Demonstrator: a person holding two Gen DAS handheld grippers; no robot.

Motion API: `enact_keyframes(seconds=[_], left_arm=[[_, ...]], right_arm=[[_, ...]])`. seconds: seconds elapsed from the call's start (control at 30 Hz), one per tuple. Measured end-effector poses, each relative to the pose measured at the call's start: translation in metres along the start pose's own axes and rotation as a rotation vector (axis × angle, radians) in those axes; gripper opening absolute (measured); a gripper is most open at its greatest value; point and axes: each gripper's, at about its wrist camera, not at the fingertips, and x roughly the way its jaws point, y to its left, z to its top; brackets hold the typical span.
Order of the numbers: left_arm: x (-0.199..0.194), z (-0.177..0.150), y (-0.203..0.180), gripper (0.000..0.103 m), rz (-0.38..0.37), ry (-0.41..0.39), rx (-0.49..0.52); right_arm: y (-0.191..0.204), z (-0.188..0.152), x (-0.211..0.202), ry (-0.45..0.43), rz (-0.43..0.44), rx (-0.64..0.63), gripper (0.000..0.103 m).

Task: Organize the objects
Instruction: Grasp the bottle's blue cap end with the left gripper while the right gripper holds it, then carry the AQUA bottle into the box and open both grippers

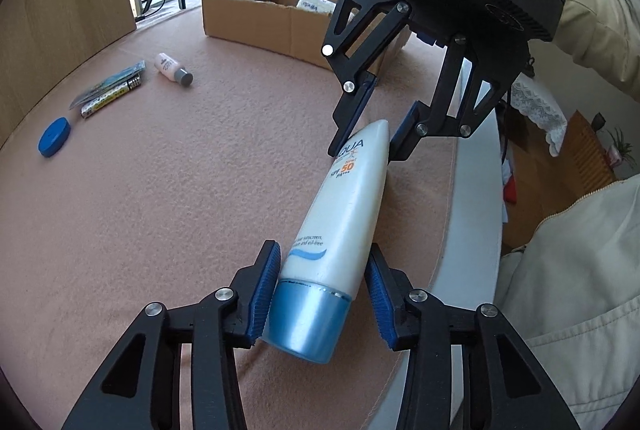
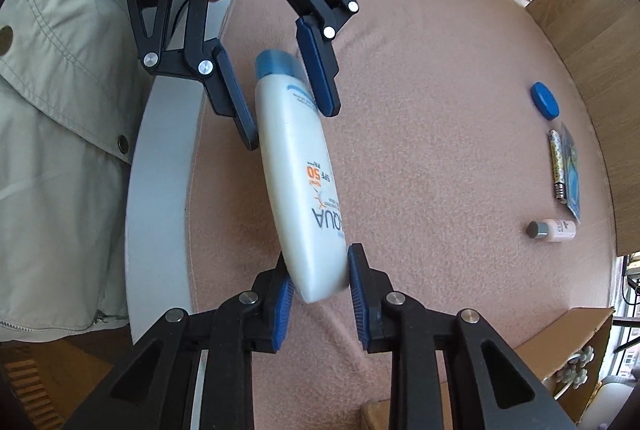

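Both grippers point steeply down over the desk's (image 1: 160,209) near edge, the right gripper (image 2: 318,304) pinching the sunscreen tube's (image 1: 344,205) crimped end, the left gripper (image 1: 322,294) with pads against its shoulder by the blue cap (image 1: 304,322).

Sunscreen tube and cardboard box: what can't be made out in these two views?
- Cardboard box, left wrist view: its walls hide most of the contents; right wrist view cuts it off at the edge.
- Sunscreen tube: whether the left gripper pads press it is unclear.
- Small bottle: label too small to read.
- Blue packet: mostly behind the battery.
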Motion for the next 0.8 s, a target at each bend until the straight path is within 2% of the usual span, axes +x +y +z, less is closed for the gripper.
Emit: enact_keyframes(seconds=[0.17, 0.37, 0.5, 0.6, 0.63, 0.8], left_arm=[[-0.002, -0.008, 0.006, 0.043, -0.015, -0.005, -0.006], [-0.011, -0.008, 0.008, 0.042, -0.035, -0.023, -0.007], [-0.024, 0.002, 0.002, 0.041, -0.034, -0.043, 0.0], [-0.037, 0.016, -0.008, 0.041, 0.003, -0.04, 0.028], [-0.041, 0.023, -0.011, 0.041, 0.017, -0.037, 0.034], [-0.046, 0.063, -0.031, 0.039, 0.09, 0.001, 0.08]], right_arm=[[0.004, 0.011, 0.004, -0.042, -0.032, 0.001, 0.024], [-0.002, 0.023, 0.008, -0.046, -0.012, 0.025, 0.023], [0.0, 0.02, -0.004, -0.063, 0.009, 0.032, 0.022], [-0.001, 0.018, -0.018, -0.069, 0.001, 0.019, 0.022], [-0.007, 0.027, -0.016, -0.071, -0.006, 0.007, 0.022], [-0.009, 0.021, -0.038, -0.103, -0.079, -0.087, 0.021]])
